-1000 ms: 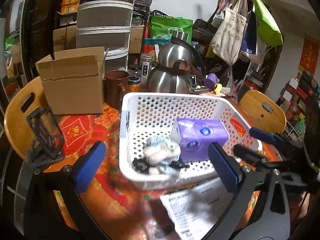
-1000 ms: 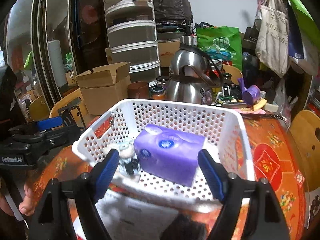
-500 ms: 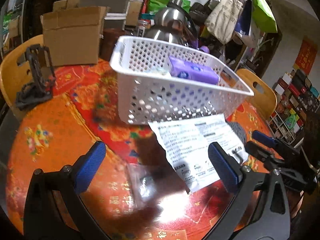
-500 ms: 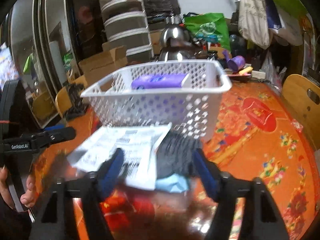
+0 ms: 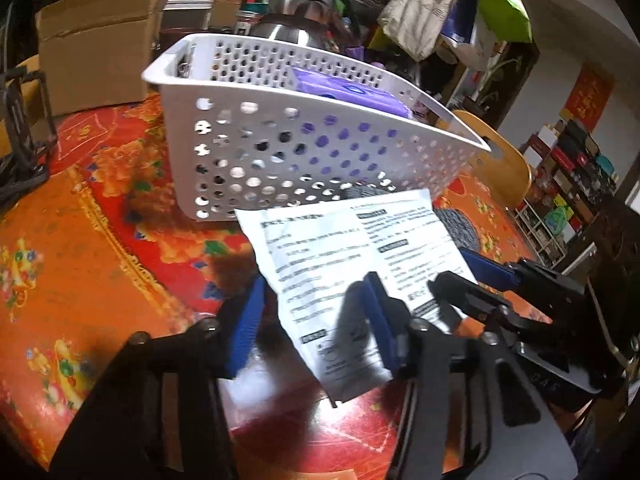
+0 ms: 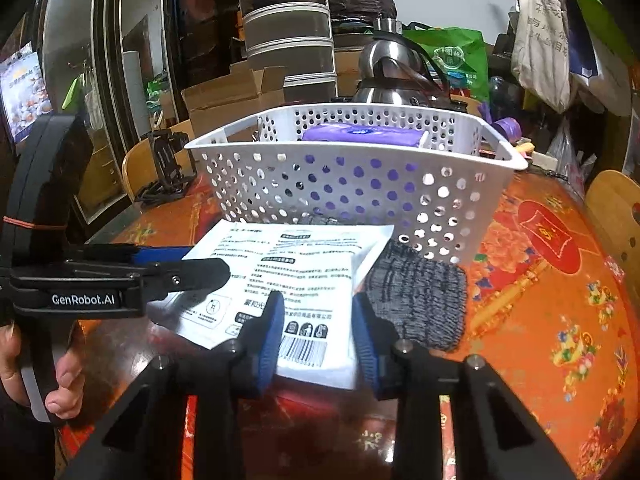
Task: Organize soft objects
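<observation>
Left gripper [image 5: 314,320] and right gripper [image 6: 316,330] each straddle the white printed packet [image 6: 288,280], part-open; contact unclear. Packet partly hides grey knit cloth [image 6: 420,296].

Steel kettle [image 6: 390,76], cardboard box [image 6: 236,94], hanging tote bags [image 6: 540,36].

left gripper [image 6: 208,266]: read "GenRobot.AI" in white | white packet [image 6: 280,280]: bore a barcode and printed Chinese text, too small to read | other labels: illegible
</observation>
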`<state>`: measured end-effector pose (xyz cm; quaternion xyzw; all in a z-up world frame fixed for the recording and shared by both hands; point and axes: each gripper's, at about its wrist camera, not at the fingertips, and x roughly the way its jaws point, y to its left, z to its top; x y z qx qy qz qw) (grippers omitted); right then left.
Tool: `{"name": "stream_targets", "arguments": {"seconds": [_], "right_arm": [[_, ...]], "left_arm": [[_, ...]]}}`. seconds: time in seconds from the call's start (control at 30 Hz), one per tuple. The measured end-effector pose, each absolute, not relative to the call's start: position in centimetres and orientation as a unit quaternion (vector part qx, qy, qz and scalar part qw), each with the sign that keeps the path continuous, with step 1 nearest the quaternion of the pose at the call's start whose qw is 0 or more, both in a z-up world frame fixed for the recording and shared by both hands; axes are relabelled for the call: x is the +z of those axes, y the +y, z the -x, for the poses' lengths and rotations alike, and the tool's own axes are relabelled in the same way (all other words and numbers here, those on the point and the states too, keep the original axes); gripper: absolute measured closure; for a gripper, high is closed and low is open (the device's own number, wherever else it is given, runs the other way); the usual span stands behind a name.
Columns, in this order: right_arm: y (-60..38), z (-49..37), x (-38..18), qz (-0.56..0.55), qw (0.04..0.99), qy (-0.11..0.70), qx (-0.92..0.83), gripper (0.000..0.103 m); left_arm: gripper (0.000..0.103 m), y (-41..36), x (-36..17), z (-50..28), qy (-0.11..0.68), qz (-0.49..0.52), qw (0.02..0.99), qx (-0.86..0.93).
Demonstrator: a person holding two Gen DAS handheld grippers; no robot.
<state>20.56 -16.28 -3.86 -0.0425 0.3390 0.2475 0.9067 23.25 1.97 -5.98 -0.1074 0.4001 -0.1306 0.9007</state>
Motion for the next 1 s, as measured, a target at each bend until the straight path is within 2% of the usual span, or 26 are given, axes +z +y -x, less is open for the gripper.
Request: {"name": "stream_targets", "arguments": {"seconds": [0.1, 0.17, 0.23, 0.47, 0.6, 0.77, 0.83, 0.87, 0.97, 1.0], "right_arm": [[-16.2, -20.8, -4.1, 0.037, 0.902, 0.348, 0.253, 0.072], [-16.3, -20.9, -4.2, 0.033, 0.900, 0.350, 0.256, 0.077], [-16.3, -20.8, -4.2, 0.032, 0.902, 0.349, 0.254, 0.080], [-15.8, -20.2, -4.1, 0.054, 0.905, 0.344, 0.244, 0.090], [-15.5, -19.8, -4.0, 0.070, 0.905, 0.342, 0.243, 0.091], [-15.7, -19.9, -4.3, 0.062, 0.902, 0.347, 0.248, 0.091], [-15.7, -19.9, -4.4, 0.063, 0.902, 0.348, 0.249, 0.091], [-15.7, -19.9, -4.4, 0.064, 0.902, 0.349, 0.248, 0.091], [-15.7, -20.0, -4.3, 0.067, 0.902, 0.349, 0.248, 0.091], [-15.7, -19.9, -4.3, 0.067, 0.902, 0.348, 0.247, 0.091]], "left_arm": [[0.064, 1.4, -5.9, -23.2, 0.398, 0.098, 0.902, -0.133], [0.066, 1.5, -5.9, -23.1, 0.399, 0.099, 0.902, -0.133], [0.073, 1.4, -5.9, -22.9, 0.398, 0.100, 0.901, -0.139], [0.080, 1.5, -6.0, -22.2, 0.397, 0.090, 0.904, -0.131], [0.081, 1.6, -6.4, -22.2, 0.406, 0.085, 0.900, -0.134], [0.073, 2.3, -6.8, -22.3, 0.412, 0.100, 0.895, -0.137], [0.048, 3.0, -7.0, -22.5, 0.413, 0.103, 0.897, -0.118], [0.047, 3.3, -7.3, -22.6, 0.414, 0.107, 0.897, -0.115], [0.055, 3.3, -7.2, -22.5, 0.409, 0.107, 0.898, -0.123], [0.071, 2.9, -7.0, -22.3, 0.405, 0.100, 0.900, -0.130]]}}
